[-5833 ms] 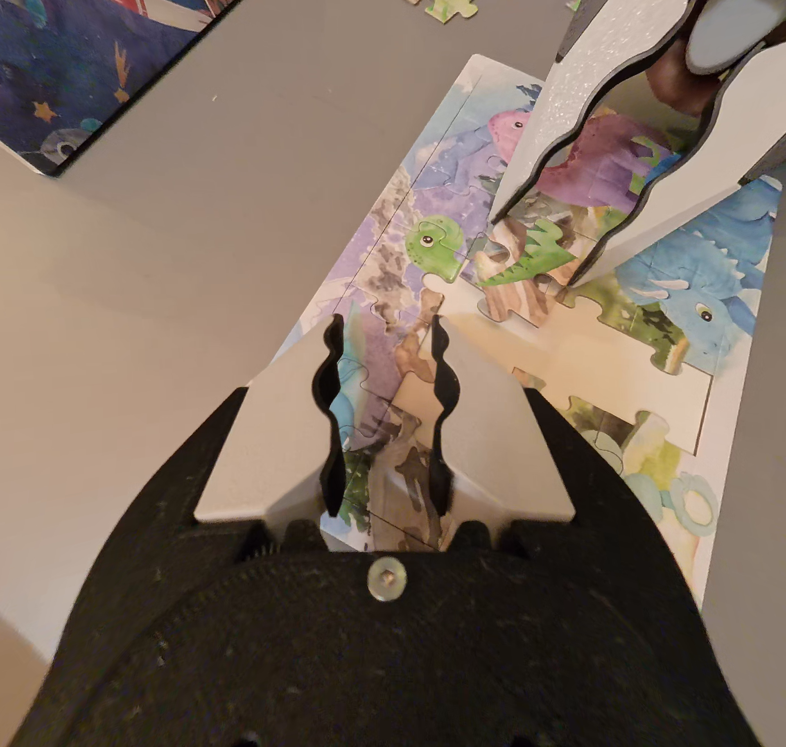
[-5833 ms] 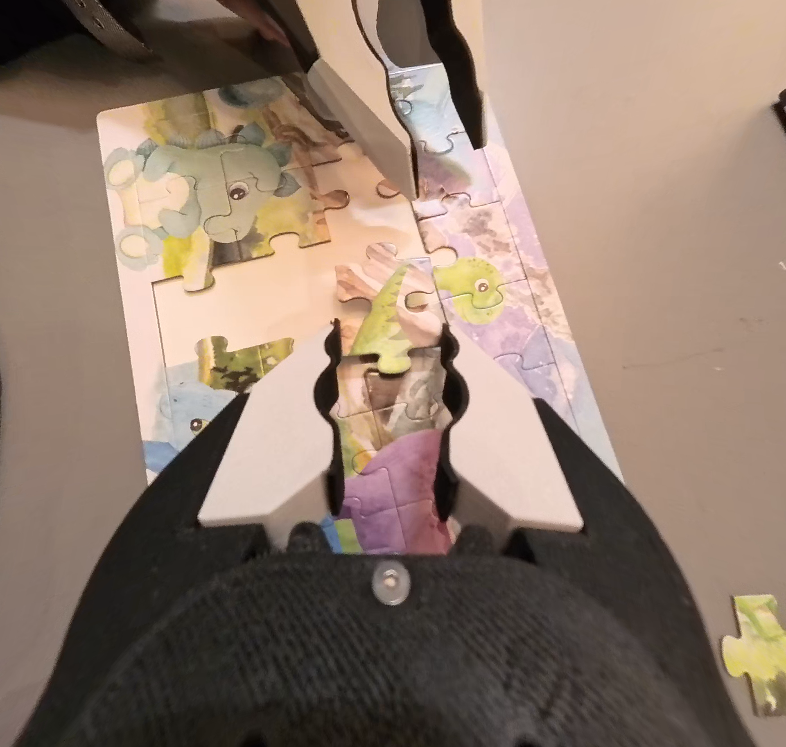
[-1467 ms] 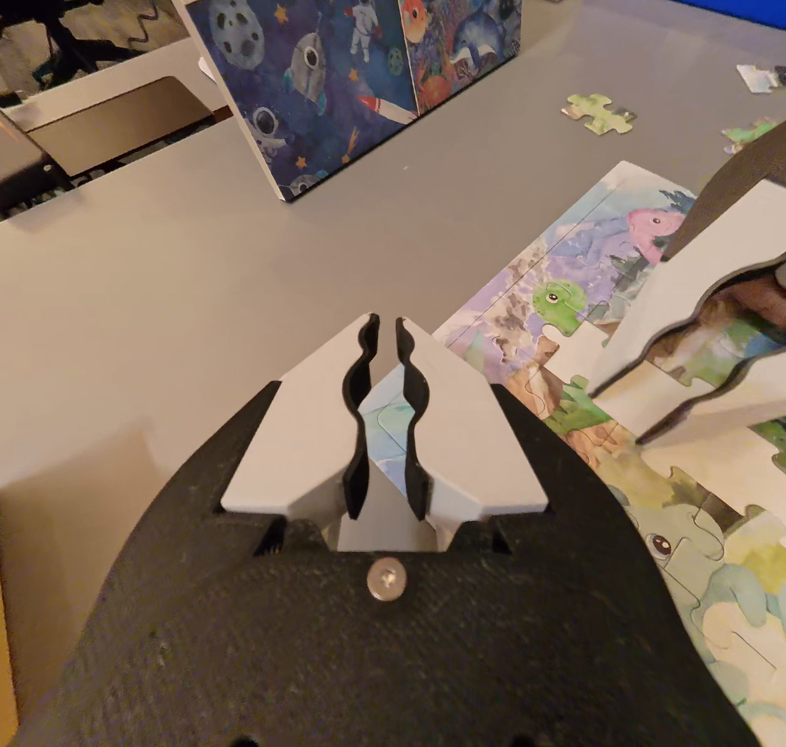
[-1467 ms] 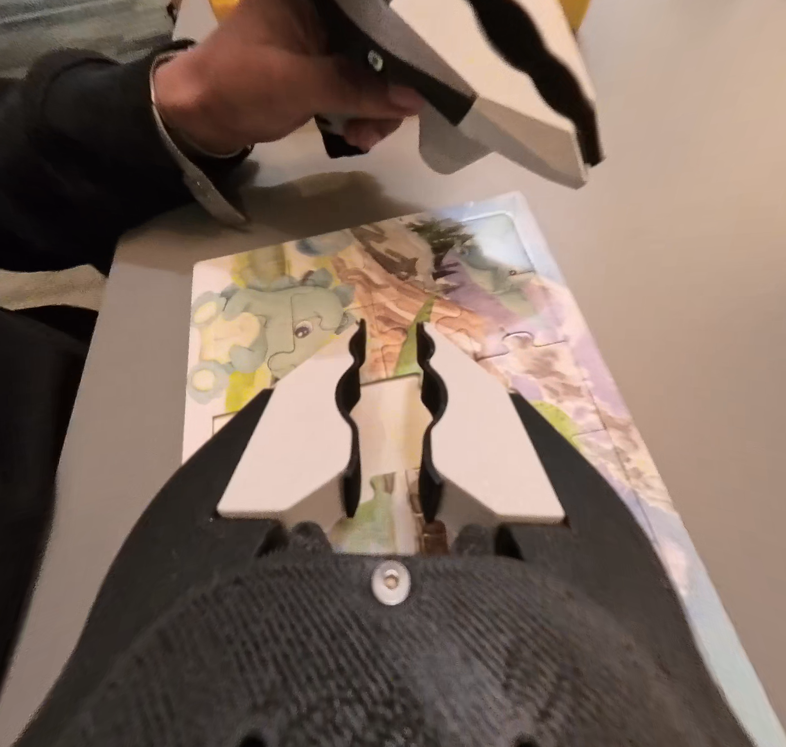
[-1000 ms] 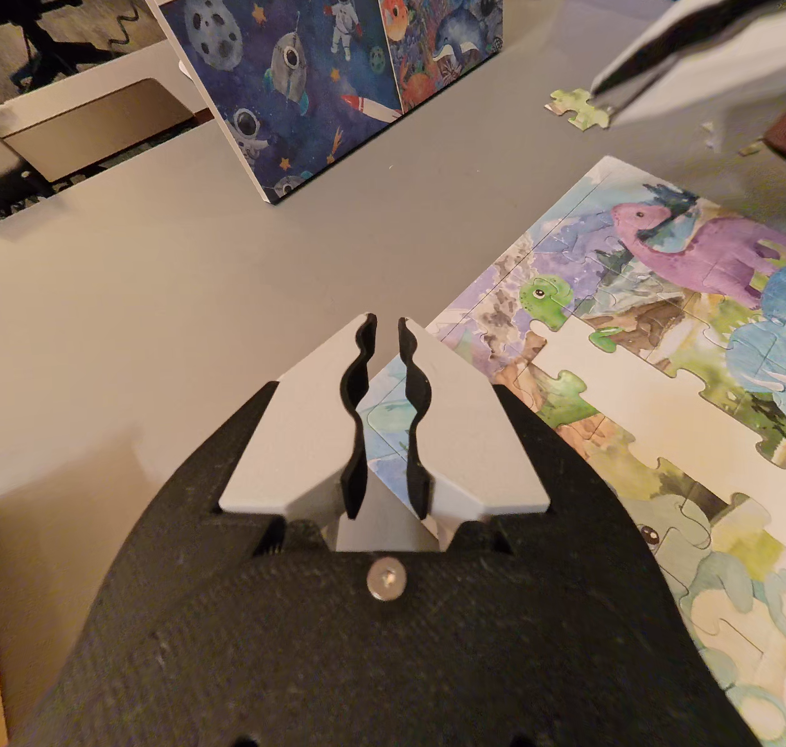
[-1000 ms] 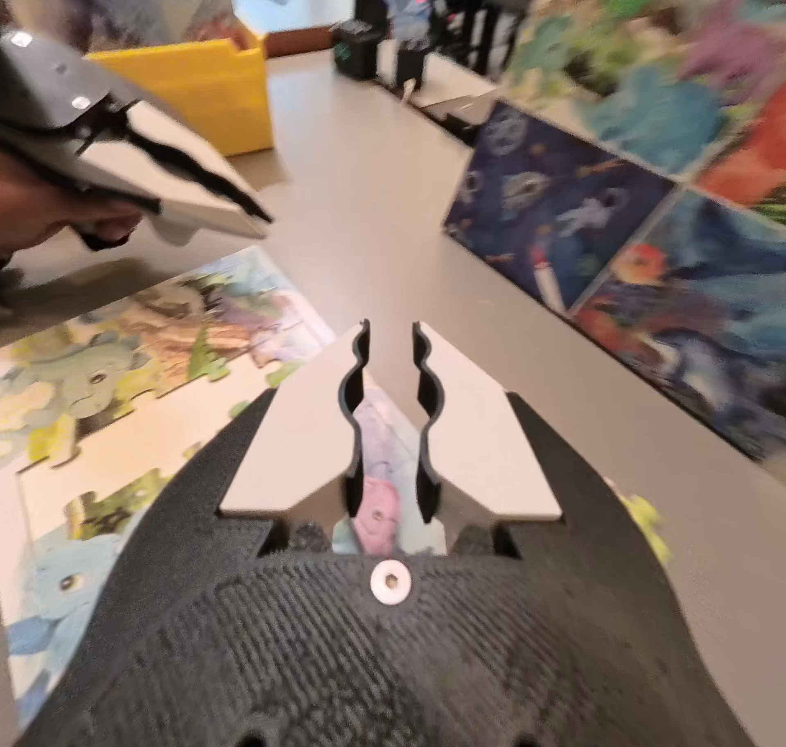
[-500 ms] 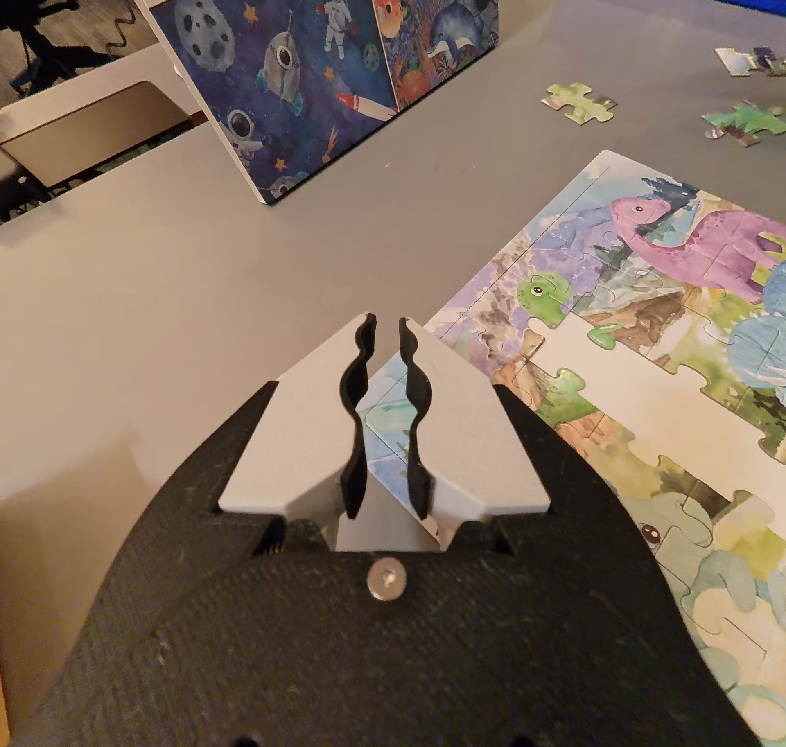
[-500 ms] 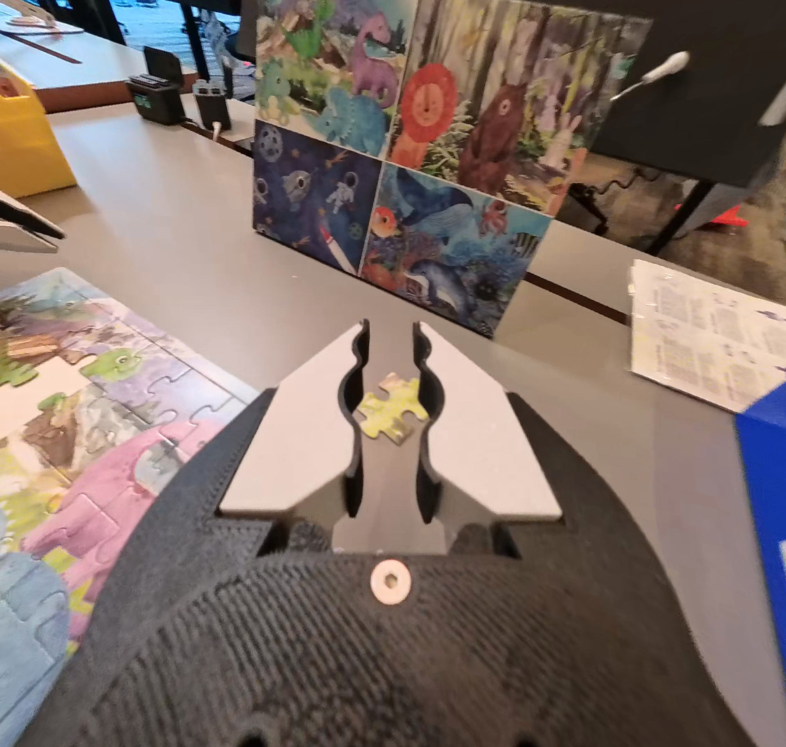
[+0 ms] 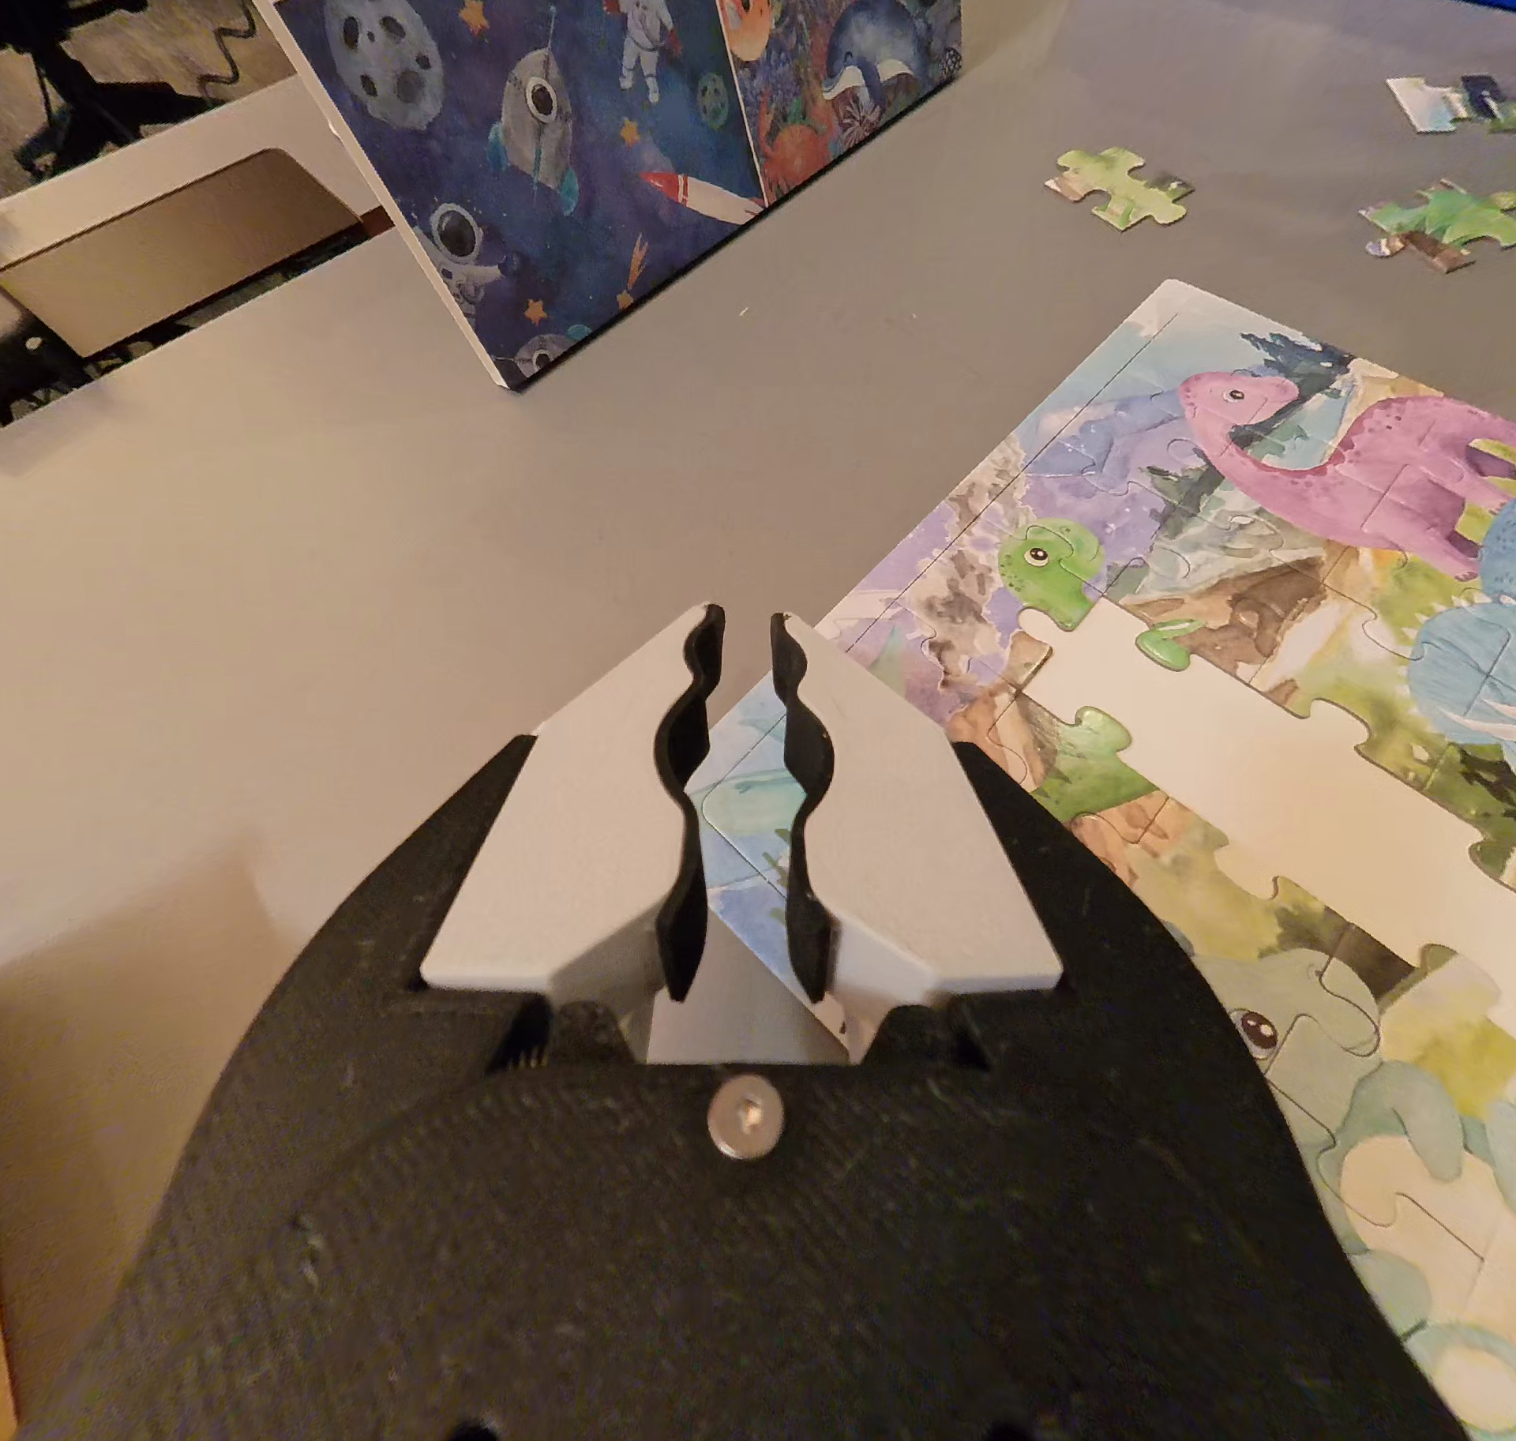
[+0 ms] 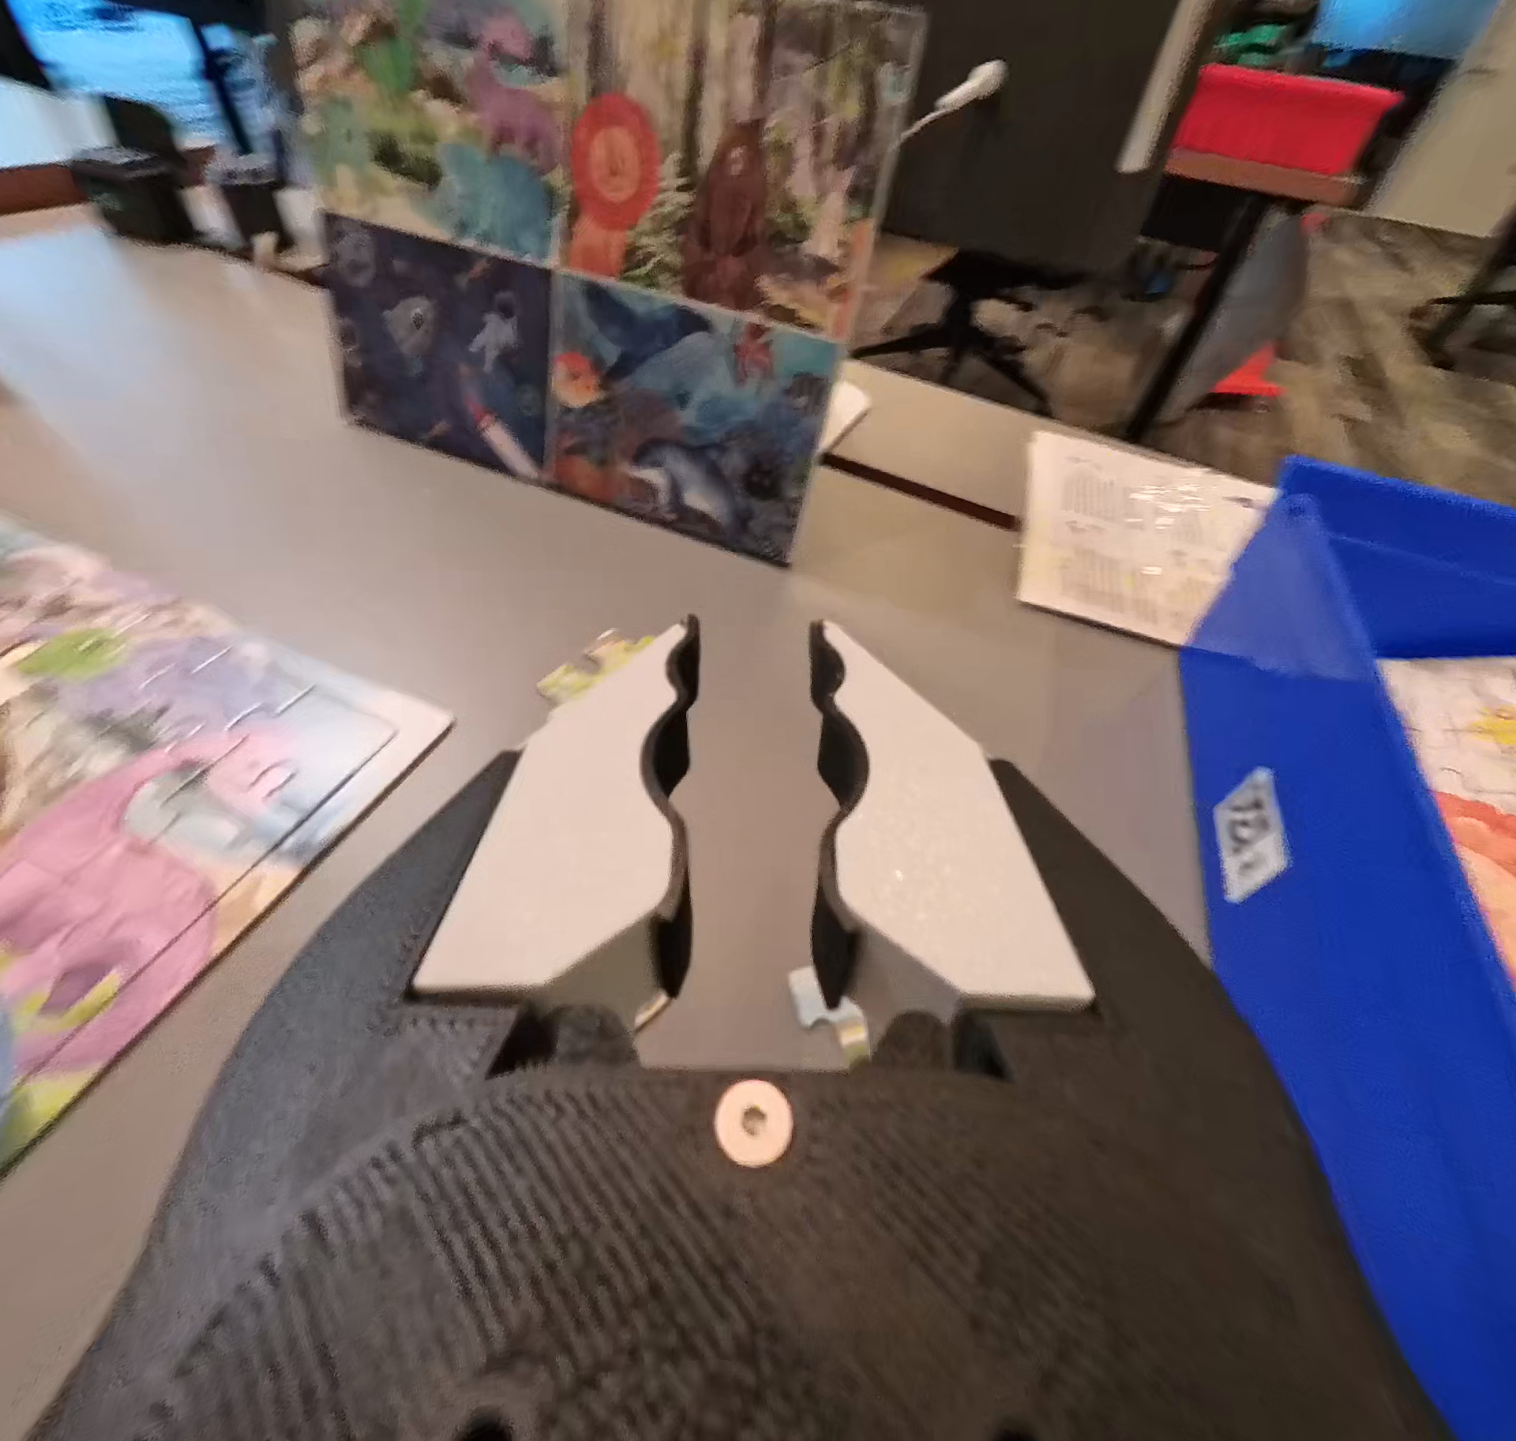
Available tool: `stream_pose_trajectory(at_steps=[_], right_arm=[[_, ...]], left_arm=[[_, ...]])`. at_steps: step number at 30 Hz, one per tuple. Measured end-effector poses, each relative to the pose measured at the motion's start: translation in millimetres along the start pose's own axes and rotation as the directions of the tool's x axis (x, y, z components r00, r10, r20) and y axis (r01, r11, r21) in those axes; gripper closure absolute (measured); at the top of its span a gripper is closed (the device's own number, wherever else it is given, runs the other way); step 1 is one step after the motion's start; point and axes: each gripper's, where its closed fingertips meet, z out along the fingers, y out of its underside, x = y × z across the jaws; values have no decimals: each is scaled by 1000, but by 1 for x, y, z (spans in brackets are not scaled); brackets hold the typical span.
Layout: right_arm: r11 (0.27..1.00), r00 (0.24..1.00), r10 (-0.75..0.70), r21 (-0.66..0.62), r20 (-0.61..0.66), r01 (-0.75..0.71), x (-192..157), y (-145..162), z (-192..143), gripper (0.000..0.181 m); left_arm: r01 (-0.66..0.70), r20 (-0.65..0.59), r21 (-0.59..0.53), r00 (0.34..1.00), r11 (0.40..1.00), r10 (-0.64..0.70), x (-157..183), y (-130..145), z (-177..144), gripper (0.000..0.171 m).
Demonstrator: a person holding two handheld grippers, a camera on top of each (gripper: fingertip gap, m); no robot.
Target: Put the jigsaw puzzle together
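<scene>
The dinosaur jigsaw board (image 9: 1189, 712) lies flat on the grey table, partly filled, with a bare cream strip across its middle. My left gripper (image 9: 745, 622) hovers over its near left corner, jaws a narrow gap apart and empty. Loose pieces lie beyond the board: a green one (image 9: 1120, 187), a green-brown one (image 9: 1444, 224) and a pale one (image 9: 1444, 101). My right gripper (image 10: 755, 626) is open and empty above bare table to the right of the board (image 10: 394, 712). A yellow-green piece (image 10: 591, 663) lies just left of its left finger. Another piece (image 10: 828, 1008) shows under its right finger.
A picture panel with space, sea and animal scenes stands upright at the back (image 9: 615, 130) (image 10: 574, 294). A blue bin (image 10: 1353, 745) stands close on the right of my right gripper. A printed sheet (image 10: 1132, 548) lies behind it. Across from one pair of fingers to the other is roughly 35 cm. Between my right fingertips and the yellow-green piece (image 10: 591, 663) there is roughly 15 cm. Seen from the left wrist view (image 9: 1089, 201) as well.
My right gripper has swung off the board to the right, over the loose pieces, and its jaws have opened wider. My left gripper has narrowed and stays near the board's corner.
</scene>
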Motion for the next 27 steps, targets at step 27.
stream_pose_trajectory(at_steps=[27], right_arm=[[871, 791, 294, -490, 537, 9, -118, 111, -78, 140]], left_arm=[[-16, 4, 34, 1000, 999, 16, 1, -5, -2, 164]])
